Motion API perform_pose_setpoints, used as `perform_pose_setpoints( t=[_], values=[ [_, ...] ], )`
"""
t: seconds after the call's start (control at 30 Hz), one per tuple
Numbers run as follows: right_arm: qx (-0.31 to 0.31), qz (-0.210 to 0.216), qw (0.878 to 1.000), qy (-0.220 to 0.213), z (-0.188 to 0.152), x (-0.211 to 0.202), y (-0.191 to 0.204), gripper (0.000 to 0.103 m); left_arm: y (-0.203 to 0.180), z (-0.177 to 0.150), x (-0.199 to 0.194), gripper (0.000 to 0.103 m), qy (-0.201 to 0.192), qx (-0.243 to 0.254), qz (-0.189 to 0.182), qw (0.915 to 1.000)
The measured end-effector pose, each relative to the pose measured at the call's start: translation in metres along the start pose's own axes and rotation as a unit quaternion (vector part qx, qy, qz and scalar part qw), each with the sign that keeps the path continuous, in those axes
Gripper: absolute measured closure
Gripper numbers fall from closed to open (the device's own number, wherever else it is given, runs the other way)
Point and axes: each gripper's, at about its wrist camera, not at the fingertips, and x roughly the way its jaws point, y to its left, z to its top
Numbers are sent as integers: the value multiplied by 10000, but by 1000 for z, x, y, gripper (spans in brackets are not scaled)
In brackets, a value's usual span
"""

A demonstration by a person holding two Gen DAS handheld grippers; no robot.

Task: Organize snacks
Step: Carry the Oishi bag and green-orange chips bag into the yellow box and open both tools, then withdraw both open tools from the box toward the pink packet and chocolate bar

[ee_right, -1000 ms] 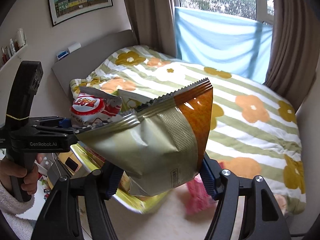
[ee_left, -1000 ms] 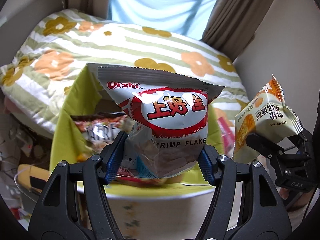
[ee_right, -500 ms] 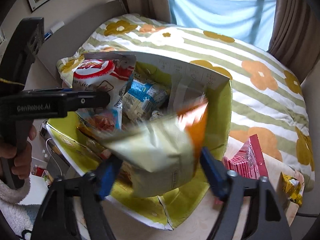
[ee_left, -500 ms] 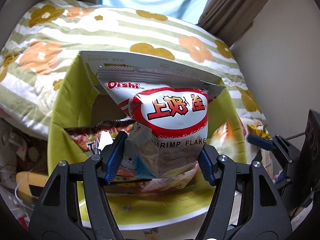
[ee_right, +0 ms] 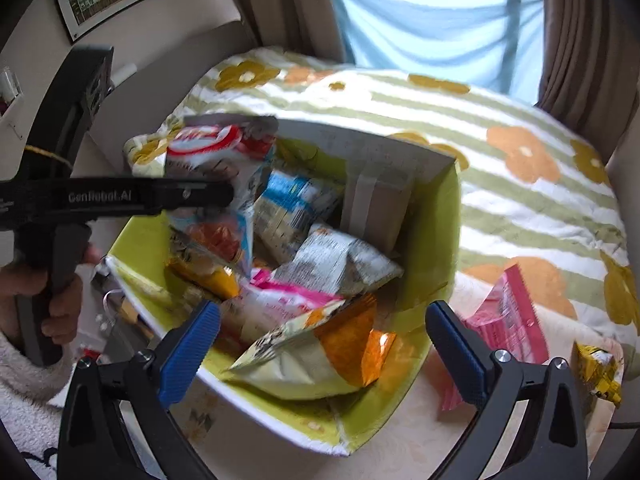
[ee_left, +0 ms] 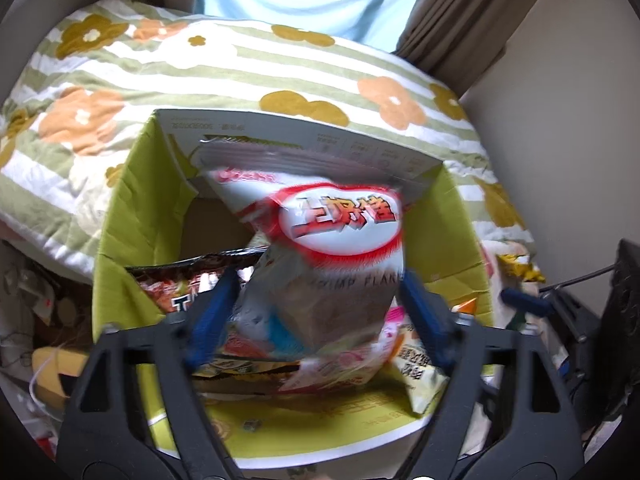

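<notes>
Both my claws have just been opening: left gripper wide around the blurred shrimp bag, right gripper wide above the orange bag at the box's near edge.

Snack bags in green box

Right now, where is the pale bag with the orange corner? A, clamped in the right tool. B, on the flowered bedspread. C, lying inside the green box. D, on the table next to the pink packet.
C: the pale bag with the orange corner lies inside the green box, at its near edge, with the right tool standing open above it.
</notes>
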Motion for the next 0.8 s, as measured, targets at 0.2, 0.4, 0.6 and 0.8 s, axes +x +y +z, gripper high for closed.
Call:
perform_pose_setpoints(
  t=[0.2, 0.4, 0.6, 0.8],
  values=[
    [-84, -62, 9999, -40, -9, -4, 5, 1, -2, -6, -9, 0, -218, 144, 448, 9987],
    [-29, -149, 9999, -38, -14, -7, 9, 1, -2, -14, -17, 0, -299, 214, 544, 9978],
    [131, -327, 9993, -109, -18, -12, 10, 1, -5, -21, -23, 0, -372, 352, 556, 9971],
    [335, -444, 9980, -314, -24, -29, 10, 1, -11, -23, -37, 0, -432, 256, 383, 9980]
  ],
)
